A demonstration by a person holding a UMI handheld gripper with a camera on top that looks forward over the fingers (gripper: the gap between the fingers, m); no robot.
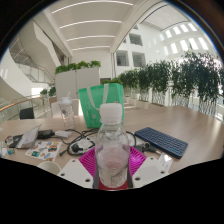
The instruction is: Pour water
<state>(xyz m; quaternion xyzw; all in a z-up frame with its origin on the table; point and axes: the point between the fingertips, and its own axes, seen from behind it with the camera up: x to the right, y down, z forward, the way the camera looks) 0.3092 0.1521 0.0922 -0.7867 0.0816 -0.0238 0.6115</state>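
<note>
A clear plastic water bottle [111, 145] with a white cap stands upright between my fingers, held off the table. My gripper [112, 165] is shut on the bottle's lower body, with the magenta pads [90, 161] pressing on both sides. Beyond the bottle a clear glass cup [68, 108] stands on the wooden table [165, 120], to the left and farther off. The bottle's base is hidden below the fingers.
A green mesh basket [102, 103] stands behind the bottle. A dark keyboard-like slab [161, 141] lies to the right. Cables, papers and a white box [27, 135] clutter the left side. Planters and potted plants [180, 80] line the far edge.
</note>
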